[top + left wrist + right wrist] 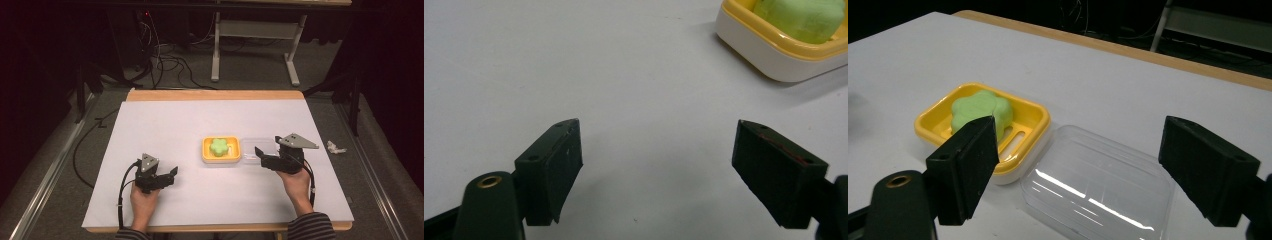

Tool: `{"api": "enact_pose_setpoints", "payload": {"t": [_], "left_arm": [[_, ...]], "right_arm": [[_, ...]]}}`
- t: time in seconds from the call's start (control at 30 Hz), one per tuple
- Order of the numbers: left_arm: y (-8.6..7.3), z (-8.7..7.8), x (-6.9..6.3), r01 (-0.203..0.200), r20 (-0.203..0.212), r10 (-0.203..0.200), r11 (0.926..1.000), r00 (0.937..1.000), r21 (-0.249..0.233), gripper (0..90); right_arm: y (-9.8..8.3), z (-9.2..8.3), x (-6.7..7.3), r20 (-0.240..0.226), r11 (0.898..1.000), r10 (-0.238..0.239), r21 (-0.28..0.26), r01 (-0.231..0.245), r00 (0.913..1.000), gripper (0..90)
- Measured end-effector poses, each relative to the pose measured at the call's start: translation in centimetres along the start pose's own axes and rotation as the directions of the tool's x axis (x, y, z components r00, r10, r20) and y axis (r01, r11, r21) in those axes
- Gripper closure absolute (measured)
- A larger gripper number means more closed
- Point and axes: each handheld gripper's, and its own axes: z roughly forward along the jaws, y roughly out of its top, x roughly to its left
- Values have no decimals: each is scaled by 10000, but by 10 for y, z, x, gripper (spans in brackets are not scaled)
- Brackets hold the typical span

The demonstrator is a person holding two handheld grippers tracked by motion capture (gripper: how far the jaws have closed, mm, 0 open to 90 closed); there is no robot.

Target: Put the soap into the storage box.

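A yellow soap dish (220,150) on a white base sits mid-table and holds a green flower-shaped soap (218,146). A clear plastic lid (258,149) lies flat just right of the dish, touching it. My right gripper (266,150) hovers open over the lid's right part; in the right gripper view the lid (1098,185) lies between the jaws, with the dish (1030,135) and soap (980,111) beyond the left jaw. My left gripper (175,172) is open near the front left, empty over bare table. The dish corner (774,52) and soap (801,17) appear at its upper right.
White sheet (165,125) covers the wooden table (215,94). A crumpled white scrap (335,147) lies on the floor past the table's right edge. Cables (170,62) and a desk frame (255,35) stand beyond the far edge.
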Motion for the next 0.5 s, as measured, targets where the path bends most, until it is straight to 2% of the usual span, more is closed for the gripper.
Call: {"api": "enact_pose_setpoints", "payload": {"t": [0.5], "left_arm": [[0, 0, 0, -38, -20, 38, 10000, 10000, 36, 209]], "right_arm": [[-10, -17, -11, 225, 9995, 329, 24, -329, 9992, 178]]}}
